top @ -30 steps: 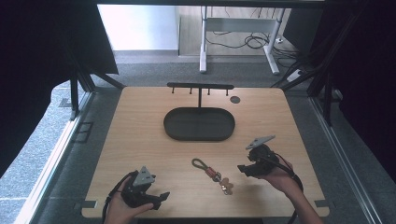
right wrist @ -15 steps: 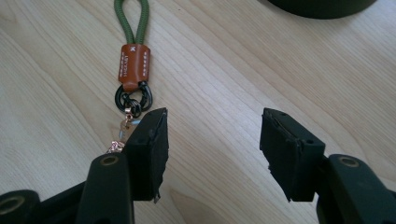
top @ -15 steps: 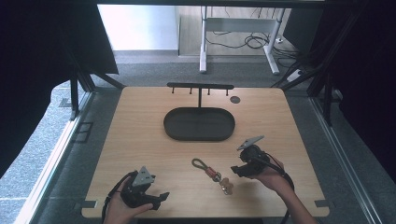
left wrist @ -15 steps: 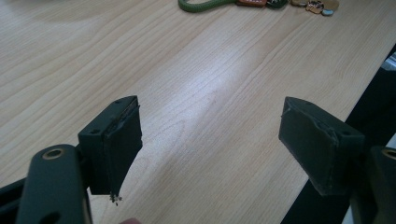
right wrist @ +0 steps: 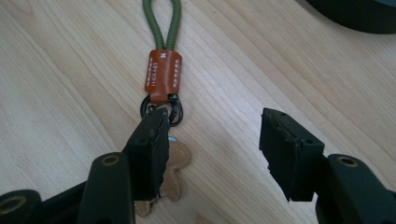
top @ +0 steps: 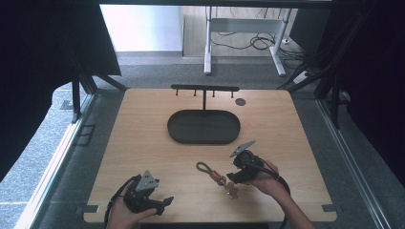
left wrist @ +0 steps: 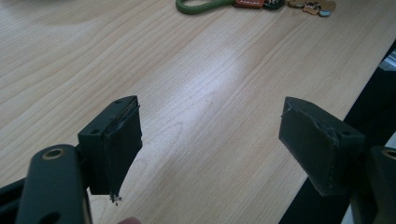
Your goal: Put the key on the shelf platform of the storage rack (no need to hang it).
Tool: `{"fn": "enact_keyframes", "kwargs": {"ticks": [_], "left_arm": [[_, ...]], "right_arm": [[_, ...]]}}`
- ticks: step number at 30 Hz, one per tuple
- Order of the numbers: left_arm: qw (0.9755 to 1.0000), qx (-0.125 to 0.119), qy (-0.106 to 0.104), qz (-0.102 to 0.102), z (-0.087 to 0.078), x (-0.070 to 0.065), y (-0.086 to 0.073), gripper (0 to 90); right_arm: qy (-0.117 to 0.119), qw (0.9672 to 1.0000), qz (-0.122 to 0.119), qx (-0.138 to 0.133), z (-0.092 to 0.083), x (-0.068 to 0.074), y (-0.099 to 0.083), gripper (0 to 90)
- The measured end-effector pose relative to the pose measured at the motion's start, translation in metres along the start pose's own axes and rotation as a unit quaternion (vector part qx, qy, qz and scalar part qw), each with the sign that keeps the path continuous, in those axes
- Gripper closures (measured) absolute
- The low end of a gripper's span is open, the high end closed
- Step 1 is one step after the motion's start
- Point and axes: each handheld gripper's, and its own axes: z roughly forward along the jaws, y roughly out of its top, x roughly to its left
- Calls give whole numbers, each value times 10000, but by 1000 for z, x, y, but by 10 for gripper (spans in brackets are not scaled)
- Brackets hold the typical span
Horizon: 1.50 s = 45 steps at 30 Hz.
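A keychain [top: 216,175] lies on the wooden table: a green cord loop [right wrist: 162,22], an orange leather tag [right wrist: 162,74], a black ring [right wrist: 161,111] and a tan leather charm [right wrist: 170,173]. My right gripper [top: 231,177] is open just right of the keychain's charm end. In the right gripper view its left jaw covers part of the ring and charm, and the gap between the jaws [right wrist: 212,144] holds bare wood. My left gripper [top: 162,202] rests open near the table's front left edge, nothing between its jaws [left wrist: 210,140]. The keychain [left wrist: 254,4] lies far ahead of it.
A dark oval tray [top: 204,126] sits mid-table, with a black T-shaped hook rack [top: 204,89] behind it. A small dark disc [top: 240,101] lies at the back right. The table's front edge [left wrist: 355,93] runs close beside the left gripper.
My right gripper has moved left and toward the keychain, now sitting at its charm end. The left gripper has stayed in place.
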Motion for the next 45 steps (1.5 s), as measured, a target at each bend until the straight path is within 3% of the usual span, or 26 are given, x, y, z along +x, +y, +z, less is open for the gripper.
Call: {"fn": "enact_keyframes", "kwargs": {"ticks": [45], "left_arm": [[10000, -8, 11, 6, -1, 0, 0, 219]], "right_arm": [[153, 9986, -390, 337, 37, 26, 26, 450]]}}
